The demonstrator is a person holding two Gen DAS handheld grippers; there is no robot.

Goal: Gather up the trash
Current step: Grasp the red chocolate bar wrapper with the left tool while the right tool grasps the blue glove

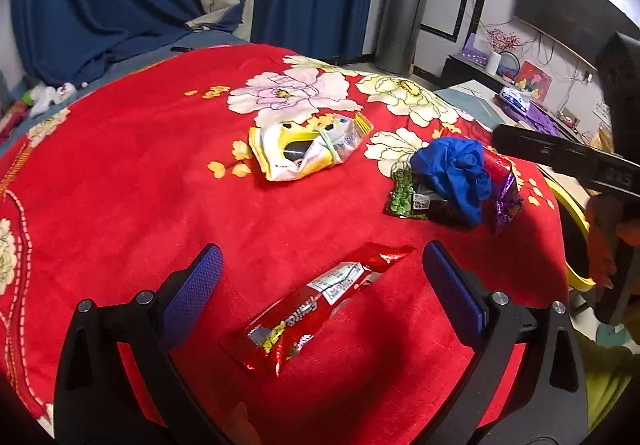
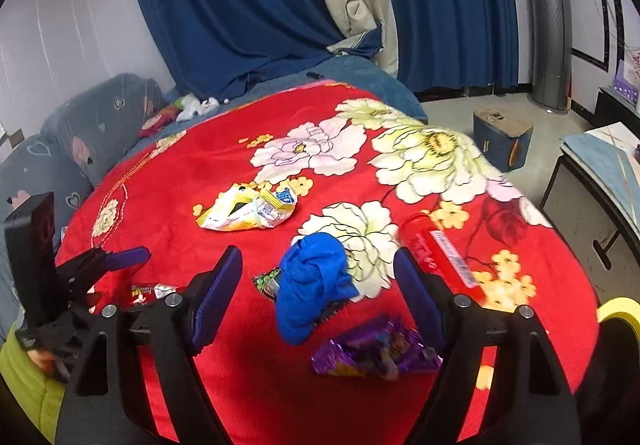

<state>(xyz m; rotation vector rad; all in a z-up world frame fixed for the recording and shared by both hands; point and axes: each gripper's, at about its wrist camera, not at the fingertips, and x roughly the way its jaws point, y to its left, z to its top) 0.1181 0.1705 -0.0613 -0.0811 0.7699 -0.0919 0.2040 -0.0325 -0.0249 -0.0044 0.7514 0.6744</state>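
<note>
In the left wrist view a long red snack wrapper (image 1: 312, 305) lies flat on the red flowered blanket (image 1: 160, 205). My left gripper (image 1: 324, 273) is open, one blue pad on each side of the wrapper and neither touching it. In the right wrist view my right gripper (image 2: 320, 281) stands open over a crumpled blue bag (image 2: 316, 281). A purple foil wrapper (image 2: 376, 353) lies just in front of it. Another red wrapper (image 2: 440, 253) sits right of the blue bag, and a green-black packet (image 2: 267, 281) peeks out on its left. A crumpled yellow-white packet (image 2: 248, 209) lies farther back.
A yellow-rimmed bin (image 2: 618, 309) stands at the blanket's right edge. A low cabinet (image 2: 592, 181) and a small blue stool (image 2: 502, 137) stand on the floor to the right. Blue curtains (image 2: 240, 5) hang behind, and a grey sofa back (image 2: 100, 117) runs along the left.
</note>
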